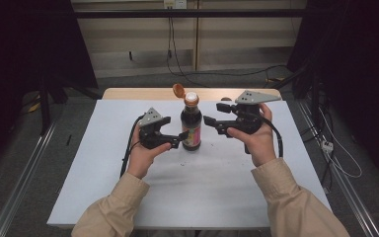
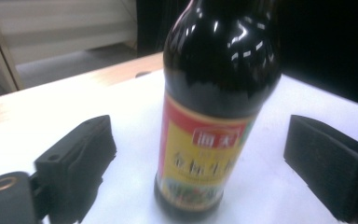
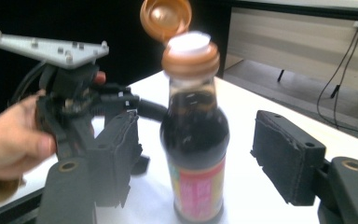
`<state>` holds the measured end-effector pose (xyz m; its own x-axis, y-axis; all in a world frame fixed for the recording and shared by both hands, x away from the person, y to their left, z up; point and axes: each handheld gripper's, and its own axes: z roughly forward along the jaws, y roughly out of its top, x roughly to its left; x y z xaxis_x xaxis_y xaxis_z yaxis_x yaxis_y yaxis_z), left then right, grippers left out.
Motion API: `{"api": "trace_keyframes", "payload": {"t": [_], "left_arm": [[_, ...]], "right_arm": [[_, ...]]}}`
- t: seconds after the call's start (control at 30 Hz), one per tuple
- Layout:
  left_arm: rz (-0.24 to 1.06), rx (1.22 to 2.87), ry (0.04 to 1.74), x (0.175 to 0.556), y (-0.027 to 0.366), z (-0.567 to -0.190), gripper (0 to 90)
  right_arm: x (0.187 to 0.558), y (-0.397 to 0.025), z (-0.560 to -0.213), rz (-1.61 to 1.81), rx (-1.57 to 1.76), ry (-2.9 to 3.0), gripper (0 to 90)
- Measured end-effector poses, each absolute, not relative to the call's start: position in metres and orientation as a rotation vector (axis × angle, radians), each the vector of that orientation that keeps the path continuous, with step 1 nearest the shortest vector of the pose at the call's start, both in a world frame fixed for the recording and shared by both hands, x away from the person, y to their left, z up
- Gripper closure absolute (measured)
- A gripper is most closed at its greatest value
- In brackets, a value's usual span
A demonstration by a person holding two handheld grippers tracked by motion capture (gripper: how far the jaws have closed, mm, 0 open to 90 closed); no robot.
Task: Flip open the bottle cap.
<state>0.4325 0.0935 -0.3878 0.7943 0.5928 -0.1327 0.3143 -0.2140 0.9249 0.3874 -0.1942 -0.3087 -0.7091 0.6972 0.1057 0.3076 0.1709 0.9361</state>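
A dark sauce bottle (image 1: 191, 127) with a red and yellow label stands upright on the white table (image 1: 128, 197). Its orange flip cap (image 1: 178, 90) is hinged open above the white spout. My left gripper (image 1: 177, 139) is open at the bottle's left side. In the left gripper view the bottle (image 2: 214, 116) stands between the two black pads (image 2: 81, 158), apart from both. My right gripper (image 1: 212, 112) is open to the bottle's right, level with its shoulder. In the right gripper view the bottle (image 3: 193, 154) and cap (image 3: 165, 16) sit between the spread pads (image 3: 286, 156).
A wooden strip (image 1: 128, 93) edges the table's far side. Cables (image 1: 177, 59) run across the floor behind the table, and a metal rail (image 1: 19, 182) runs along the left. The left gripper (image 3: 74, 102) and a hand (image 3: 9, 140) show behind the bottle in the right gripper view.
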Motion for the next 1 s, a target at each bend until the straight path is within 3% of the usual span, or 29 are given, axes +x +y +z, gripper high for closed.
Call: {"api": "trace_keyframes", "payload": {"t": [0.33,1.0], "left_arm": [[0.220,1.786,0.611,0.409,0.104,-0.381,3.2],[0.252,1.854,0.599,0.384,0.143,-0.397,2.3]], "right_arm": [[0.359,-0.209,-0.342,1.545,0.953,2.121,27.0],[0.313,-0.239,-0.399,1.544,0.959,2.119,24.9]]}}
